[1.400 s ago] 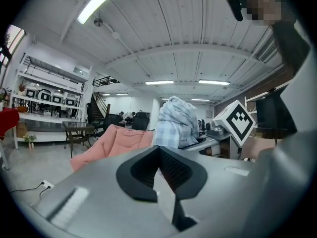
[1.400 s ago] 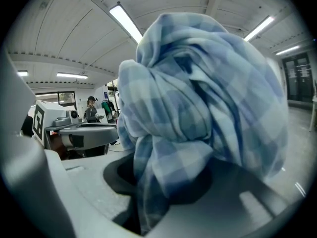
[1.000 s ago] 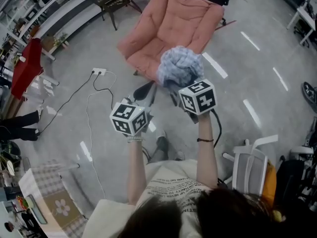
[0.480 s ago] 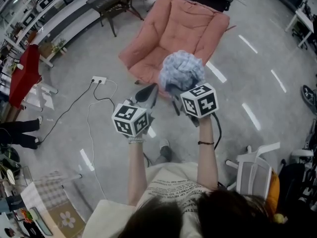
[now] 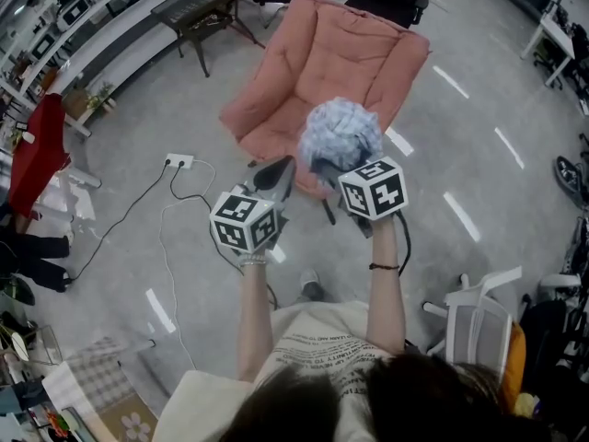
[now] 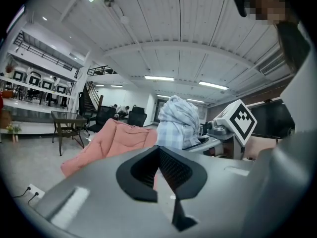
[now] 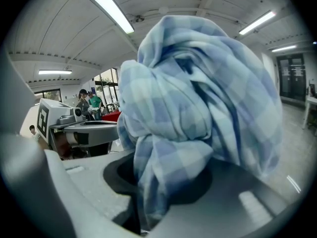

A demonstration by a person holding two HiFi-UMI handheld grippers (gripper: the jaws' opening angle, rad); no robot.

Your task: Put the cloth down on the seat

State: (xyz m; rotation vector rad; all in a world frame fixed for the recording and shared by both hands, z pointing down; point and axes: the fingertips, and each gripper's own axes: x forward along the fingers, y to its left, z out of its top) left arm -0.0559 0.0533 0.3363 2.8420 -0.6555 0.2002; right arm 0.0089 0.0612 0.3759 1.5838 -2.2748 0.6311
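Nearest the camera, the person's forearms reach fwd, each w/ a marker cube on its tool. The right hand-held gripper is clamped on the cloth. In the right gripper view a twist of blue-and-white check fabric drops into the dark gap btwn the jaws. The rest balloons up over the tips as a rumpled ball and fills most of that view. So the cloth sits at and just past the jaw tips, carried in the air and resting on nothing. The left hand-held gripper, just beside it, has its jaws pressed together w/ nothing btwn them. From the left gripper view the cloth shows up and to the right, apart from that tool. Beyond both is the seat, a pink padded armchair. In the head view the bundle overlaps the cushion's front edge, but whether it's over the cushion or short of it can't be told. The right pads are buried under fabric, and the seat is fully hidden in the right gripper view. Farther off, a power strip w/ cables lies on the floor at left, and a dark bench stands past the seat.
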